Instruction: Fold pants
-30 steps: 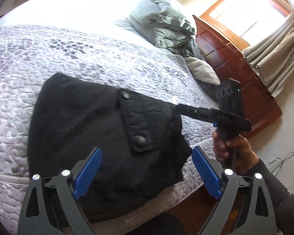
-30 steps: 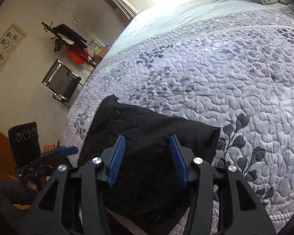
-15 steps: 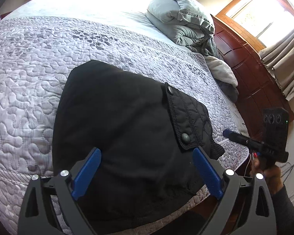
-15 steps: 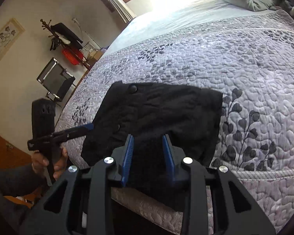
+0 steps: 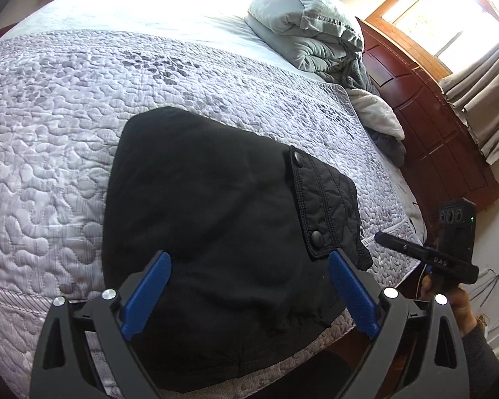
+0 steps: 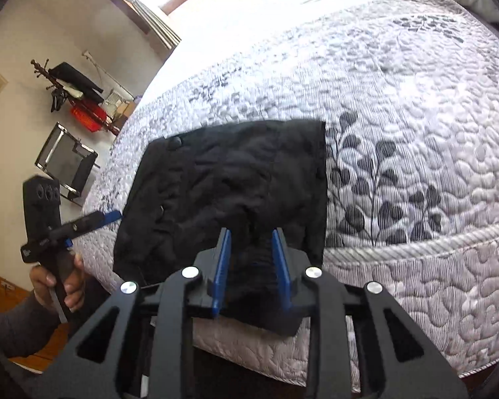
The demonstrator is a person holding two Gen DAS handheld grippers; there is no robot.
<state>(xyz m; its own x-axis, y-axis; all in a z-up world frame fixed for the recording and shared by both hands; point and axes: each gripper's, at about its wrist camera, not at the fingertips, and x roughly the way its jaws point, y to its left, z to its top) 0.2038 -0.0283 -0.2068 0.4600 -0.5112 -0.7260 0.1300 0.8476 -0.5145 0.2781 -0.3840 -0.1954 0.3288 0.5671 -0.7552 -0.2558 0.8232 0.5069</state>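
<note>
Folded black pants (image 5: 209,216) lie flat on the quilted bed (image 5: 50,116) near its front edge, a quilted pocket flap (image 5: 326,206) with two snaps on their right side. My left gripper (image 5: 249,259) hovers over the near part of the pants, open wide, with nothing pinched. From the right wrist the pants (image 6: 236,179) show beyond my right gripper (image 6: 251,234), whose jaws are closing with only a narrow gap and nothing between them. In the left wrist view the right gripper (image 5: 382,236) hangs off the bed's corner, apart from the pants. The left gripper (image 6: 113,215) points at the pants' left edge.
A heap of grey bedding (image 5: 309,33) lies at the head of the bed next to a dark wooden headboard (image 5: 442,139). Left of the bed stand a black folding chair (image 6: 66,163) and a coat rack (image 6: 73,89). The mattress edge (image 6: 399,242) runs just below the pants.
My right gripper has drawn back from the pants' pocket side to beyond the bed's corner, and its jaws have narrowed. The left gripper shifted slightly and stayed wide open.
</note>
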